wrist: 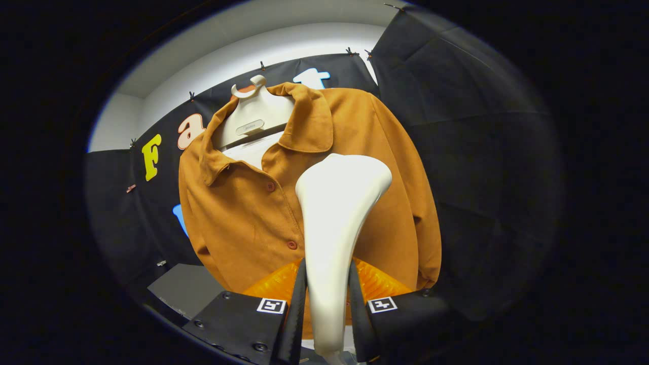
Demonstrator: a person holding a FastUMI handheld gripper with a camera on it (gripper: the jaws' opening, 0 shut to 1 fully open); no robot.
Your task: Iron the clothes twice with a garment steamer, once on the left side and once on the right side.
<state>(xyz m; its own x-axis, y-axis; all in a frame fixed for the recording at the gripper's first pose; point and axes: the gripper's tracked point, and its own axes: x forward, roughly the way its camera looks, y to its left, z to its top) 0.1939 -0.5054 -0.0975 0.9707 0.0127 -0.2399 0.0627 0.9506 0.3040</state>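
Garment steamer [334,228] is standing upright between the fingers [303,304], which are clenching its handle; its long axis is running up, head apparently pressing against the brown shirt [243,213] on the hanger [253,116]. One pass is seemingly underway; next, sliding it down that panel.

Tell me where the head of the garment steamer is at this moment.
In the gripper view, the garment steamer is clamped between the gripper fingers; its head rises beyond them against the brown shirt, just below the collar and beside the button line.
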